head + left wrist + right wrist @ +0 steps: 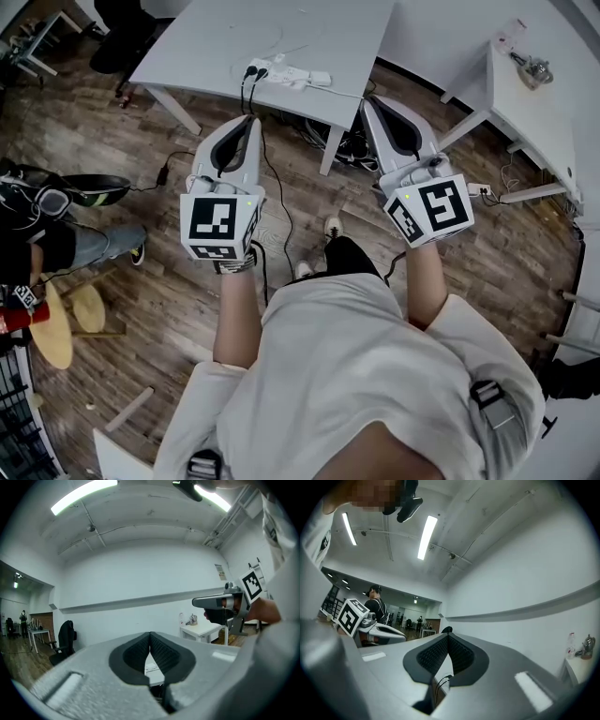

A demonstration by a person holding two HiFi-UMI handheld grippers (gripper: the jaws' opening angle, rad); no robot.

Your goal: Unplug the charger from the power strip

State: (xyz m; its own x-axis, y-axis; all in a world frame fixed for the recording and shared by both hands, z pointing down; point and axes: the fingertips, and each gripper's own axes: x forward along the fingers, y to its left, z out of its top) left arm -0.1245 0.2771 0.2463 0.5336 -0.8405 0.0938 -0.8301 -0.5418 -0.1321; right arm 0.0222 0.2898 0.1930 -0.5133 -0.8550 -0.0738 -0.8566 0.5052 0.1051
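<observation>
On the white table (216, 42) ahead lies a white power strip (284, 73). Black plugs (252, 68) sit in its left end, and their black cables hang over the table edge. A white block (320, 79) lies at the strip's right end. Both grippers are held level above the floor, short of the table and apart from the strip. My left gripper (250, 120) (150, 633) is shut with nothing between its pads. My right gripper (367, 101) (448, 635) is also shut and empty. Each gripper shows in the other's view.
A second white table (530, 112) stands at the right with a small metal object (533, 68) on it. Cables and a dark bundle (349, 145) lie under the near table. A person (42, 234) and a wooden stool (58, 323) are at the left.
</observation>
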